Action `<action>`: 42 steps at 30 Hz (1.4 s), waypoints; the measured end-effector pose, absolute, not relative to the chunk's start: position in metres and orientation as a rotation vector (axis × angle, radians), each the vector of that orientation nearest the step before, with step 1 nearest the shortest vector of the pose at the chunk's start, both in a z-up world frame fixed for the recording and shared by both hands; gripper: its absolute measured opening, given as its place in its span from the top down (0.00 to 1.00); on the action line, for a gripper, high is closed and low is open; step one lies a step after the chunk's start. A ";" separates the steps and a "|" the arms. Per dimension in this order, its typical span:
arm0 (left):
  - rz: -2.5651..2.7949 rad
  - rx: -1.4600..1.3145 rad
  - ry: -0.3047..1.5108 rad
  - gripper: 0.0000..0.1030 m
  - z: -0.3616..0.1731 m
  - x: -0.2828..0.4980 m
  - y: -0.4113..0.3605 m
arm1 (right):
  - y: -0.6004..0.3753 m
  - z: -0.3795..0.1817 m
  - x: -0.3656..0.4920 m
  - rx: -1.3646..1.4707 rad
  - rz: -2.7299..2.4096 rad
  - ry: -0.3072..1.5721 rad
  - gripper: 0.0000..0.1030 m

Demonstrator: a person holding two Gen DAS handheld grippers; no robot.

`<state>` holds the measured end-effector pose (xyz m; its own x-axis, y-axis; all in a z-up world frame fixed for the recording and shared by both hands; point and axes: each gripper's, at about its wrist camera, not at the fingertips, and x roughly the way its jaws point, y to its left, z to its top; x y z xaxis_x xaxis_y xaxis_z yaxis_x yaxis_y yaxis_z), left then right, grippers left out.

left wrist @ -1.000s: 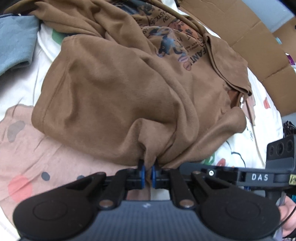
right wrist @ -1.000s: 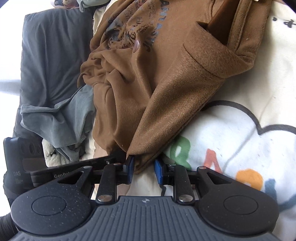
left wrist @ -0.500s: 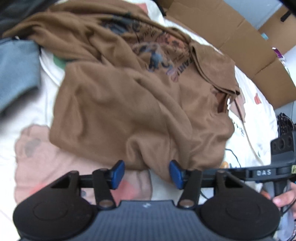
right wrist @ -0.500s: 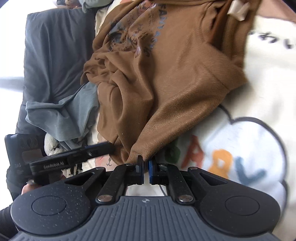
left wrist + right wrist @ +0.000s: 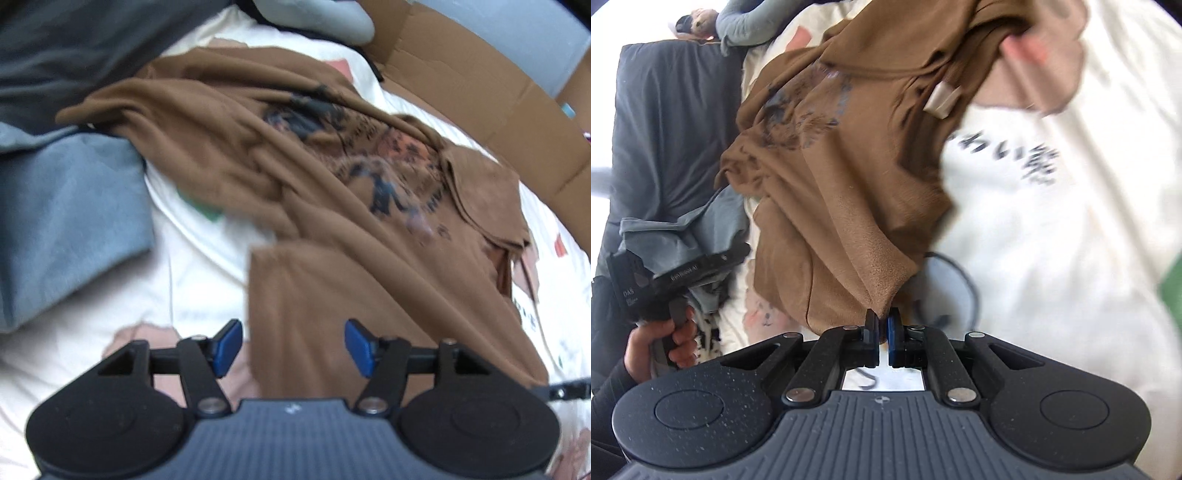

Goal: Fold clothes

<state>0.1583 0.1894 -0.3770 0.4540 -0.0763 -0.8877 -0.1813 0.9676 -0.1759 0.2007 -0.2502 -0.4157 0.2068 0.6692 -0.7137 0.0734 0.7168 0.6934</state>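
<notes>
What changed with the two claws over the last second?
The left claw let go of the brown shirt and now stands open over its edge. The right claw closed on a corner of the shirt and is pulling it taut. The shirt stayed on the bed sheet.

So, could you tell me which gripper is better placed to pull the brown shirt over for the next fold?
The right gripper: it is shut on the brown shirt's edge, while the left gripper is open.
</notes>
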 end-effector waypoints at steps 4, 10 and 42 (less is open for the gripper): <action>0.097 -0.279 1.046 0.26 -0.380 0.176 0.202 | -0.272 -0.407 0.193 0.688 0.415 1.303 0.99; 0.192 -0.353 1.028 0.26 -0.398 0.193 0.229 | -0.306 -0.398 0.181 0.673 0.328 1.274 0.99; 0.222 -0.331 0.973 0.93 -0.403 0.218 0.230 | -0.456 -0.375 0.167 0.573 -0.120 1.115 1.00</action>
